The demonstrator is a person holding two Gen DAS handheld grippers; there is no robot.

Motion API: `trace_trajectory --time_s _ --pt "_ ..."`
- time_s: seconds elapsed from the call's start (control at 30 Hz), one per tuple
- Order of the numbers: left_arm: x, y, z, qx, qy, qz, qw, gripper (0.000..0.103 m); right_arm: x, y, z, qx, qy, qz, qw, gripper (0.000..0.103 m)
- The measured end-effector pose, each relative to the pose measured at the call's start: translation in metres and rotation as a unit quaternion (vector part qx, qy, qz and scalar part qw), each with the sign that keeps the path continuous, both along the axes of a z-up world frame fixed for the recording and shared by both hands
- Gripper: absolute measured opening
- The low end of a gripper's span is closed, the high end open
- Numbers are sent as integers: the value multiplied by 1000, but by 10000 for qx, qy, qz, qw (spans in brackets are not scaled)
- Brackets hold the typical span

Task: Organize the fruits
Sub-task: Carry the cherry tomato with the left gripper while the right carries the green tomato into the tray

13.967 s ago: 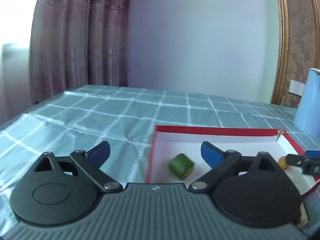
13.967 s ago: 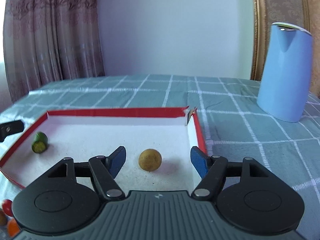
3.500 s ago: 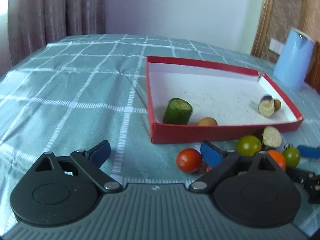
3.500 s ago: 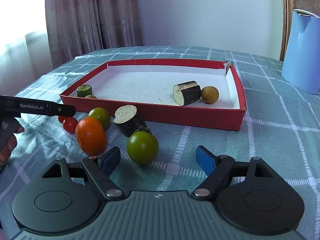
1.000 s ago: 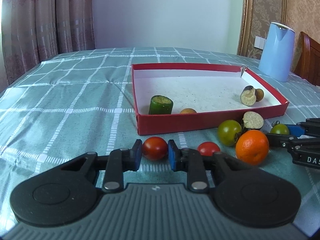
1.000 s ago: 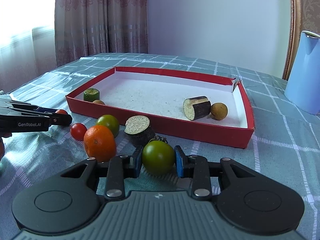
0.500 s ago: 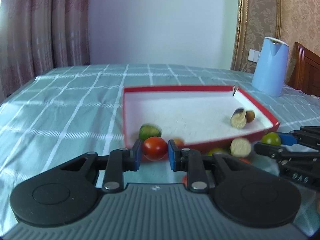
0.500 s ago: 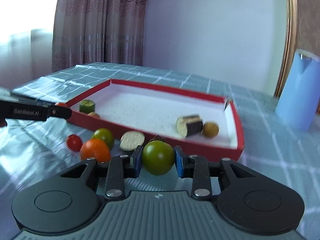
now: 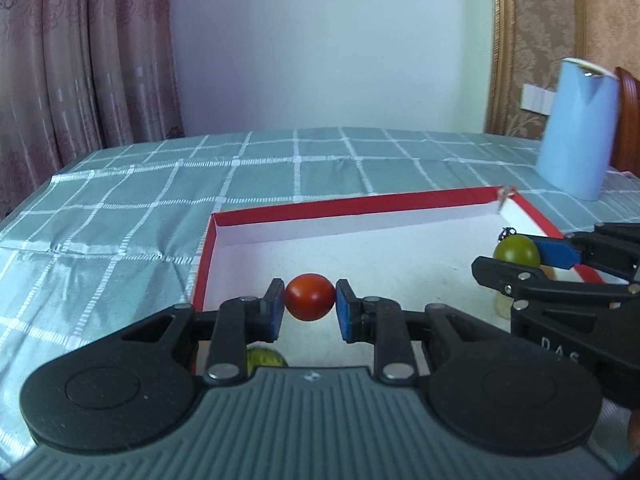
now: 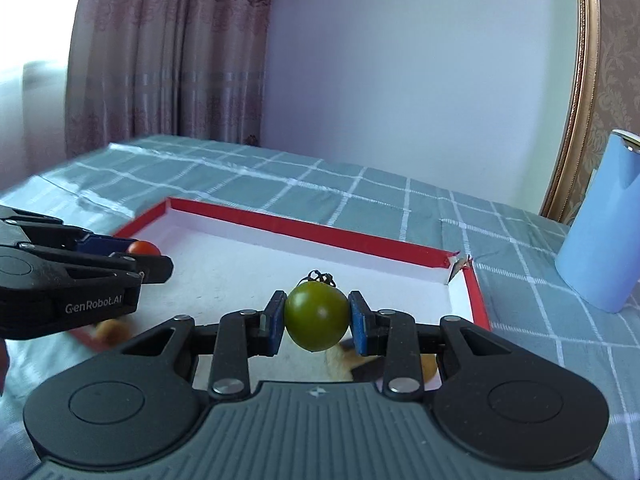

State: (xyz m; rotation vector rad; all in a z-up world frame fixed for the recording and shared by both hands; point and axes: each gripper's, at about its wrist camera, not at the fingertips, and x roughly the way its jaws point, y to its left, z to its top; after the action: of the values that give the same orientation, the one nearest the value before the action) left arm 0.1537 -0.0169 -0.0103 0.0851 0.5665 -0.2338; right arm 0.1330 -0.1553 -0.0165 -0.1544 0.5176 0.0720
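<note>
Presently the red box (image 9: 400, 202), white inside, serves as the landmark on the checked tablecloth (image 9: 120, 208); a blue jug (image 9: 576, 128) stands beyond its far right corner. Above the box's left half, the left gripper (image 9: 310, 312) has its blue pads closed on a red tomato (image 9: 310, 297), gripped at its widest girth and clear of the box floor. Above the box's right half, the right gripper (image 10: 316, 322) likewise pinches a green tomato (image 10: 316, 316) across its middle, stem upward. Assessment: both fruits are light, smooth-skinned and soft; excess squeeze risks splitting the skin, and an off-centre hold could let them slip out. Smaller pieces lie low in the box beneath each gripper, mostly hidden and not identifiable.
</note>
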Motion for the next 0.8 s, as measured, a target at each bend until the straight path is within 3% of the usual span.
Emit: trace_trajectory --time_s 0.47,0.63,0.7,0.8 --pt "43 -2 -17 96 394 316 9987 24 42 -5 -19 191 525 -187 9983 32" --pt "43 -3 -18 134 355 322 9988 25 45 -5 -21 166 550 -209 9981 32" --pt "43 -4 -19 167 322 352 9987 28 46 -5 -22 163 571 -181 9981 32" --pt "43 -3 -20 197 289 476 9983 49 44 -3 -24 264 595 -131 9978 32"
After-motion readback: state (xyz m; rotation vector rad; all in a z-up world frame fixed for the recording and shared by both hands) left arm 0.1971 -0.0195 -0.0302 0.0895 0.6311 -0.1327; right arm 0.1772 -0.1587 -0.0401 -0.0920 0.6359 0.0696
